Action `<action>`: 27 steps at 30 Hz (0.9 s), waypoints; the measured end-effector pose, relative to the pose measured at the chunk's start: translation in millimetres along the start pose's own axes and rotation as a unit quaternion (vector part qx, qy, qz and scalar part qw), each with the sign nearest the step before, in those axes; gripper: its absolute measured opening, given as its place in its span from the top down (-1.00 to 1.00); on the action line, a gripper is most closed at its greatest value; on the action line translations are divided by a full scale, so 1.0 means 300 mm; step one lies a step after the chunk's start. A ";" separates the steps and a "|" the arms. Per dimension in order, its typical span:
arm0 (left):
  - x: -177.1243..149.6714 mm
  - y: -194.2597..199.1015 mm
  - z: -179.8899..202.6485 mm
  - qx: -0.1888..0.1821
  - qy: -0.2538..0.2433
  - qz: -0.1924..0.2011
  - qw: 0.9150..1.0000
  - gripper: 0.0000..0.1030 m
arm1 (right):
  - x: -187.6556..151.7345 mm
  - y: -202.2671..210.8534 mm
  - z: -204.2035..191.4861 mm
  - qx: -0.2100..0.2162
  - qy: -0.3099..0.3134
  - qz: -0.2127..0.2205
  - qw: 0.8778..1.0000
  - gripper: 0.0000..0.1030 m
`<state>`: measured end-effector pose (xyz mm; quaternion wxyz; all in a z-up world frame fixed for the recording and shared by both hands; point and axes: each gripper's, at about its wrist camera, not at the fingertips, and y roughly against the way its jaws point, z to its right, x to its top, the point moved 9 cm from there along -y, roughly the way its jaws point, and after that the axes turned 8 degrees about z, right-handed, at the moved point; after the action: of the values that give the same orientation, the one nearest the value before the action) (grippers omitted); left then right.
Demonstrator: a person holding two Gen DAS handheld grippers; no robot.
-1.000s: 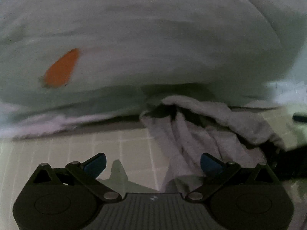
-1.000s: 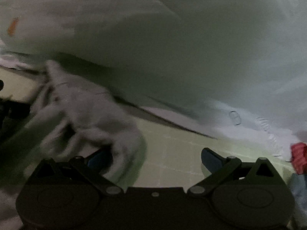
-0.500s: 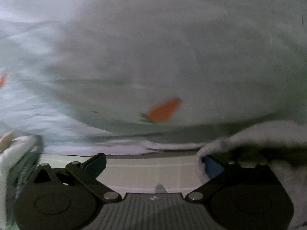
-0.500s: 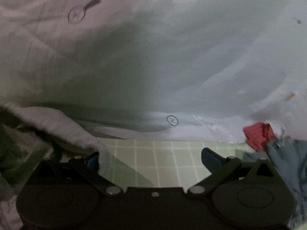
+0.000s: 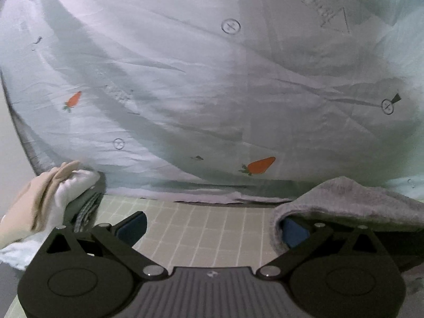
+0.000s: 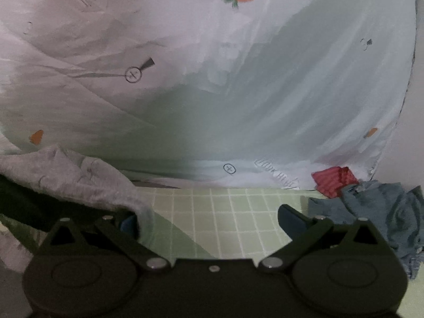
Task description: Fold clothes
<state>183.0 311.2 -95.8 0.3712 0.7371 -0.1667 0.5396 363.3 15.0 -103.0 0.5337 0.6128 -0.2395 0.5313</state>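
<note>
1. My left gripper [image 5: 213, 229] had its jaws spread wide over the green checked mat [image 5: 206, 228], holding nothing; a grey garment [image 5: 352, 201] draped over its right fingertip.
2. My right gripper [image 6: 208, 221] was equally wide open and gripped nothing; the same grey garment [image 6: 79, 182] lay over its left fingertip.
3. A pale sheet with carrot prints [image 5: 212, 92] filled the background.
4. A cream and white cloth pile [image 5: 53, 196] sat at the far left.
5. A red cloth [image 6: 335, 179] and blue cloth [image 6: 384, 206] lay touching at the right.
</note>
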 end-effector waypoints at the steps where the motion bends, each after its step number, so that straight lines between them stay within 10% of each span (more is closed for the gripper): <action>1: -0.007 0.022 -0.008 0.001 0.000 0.001 1.000 -1.00 | -0.001 0.025 -0.001 0.001 0.002 0.002 1.000 -1.00; 9: -0.073 0.164 -0.056 -0.004 -0.011 0.002 1.000 -1.00 | -0.088 0.189 -0.009 0.010 0.018 -0.001 1.000 -1.00; 27: -0.420 0.199 -0.083 -0.004 -0.011 -0.150 0.989 -0.99 | -0.379 0.179 -0.032 0.023 0.052 -0.093 0.994 -1.00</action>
<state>82.0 269.7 -186.2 0.4487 0.7585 -0.0602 0.4688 276.9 -24.2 -185.8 0.5784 0.6158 -0.1417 0.5160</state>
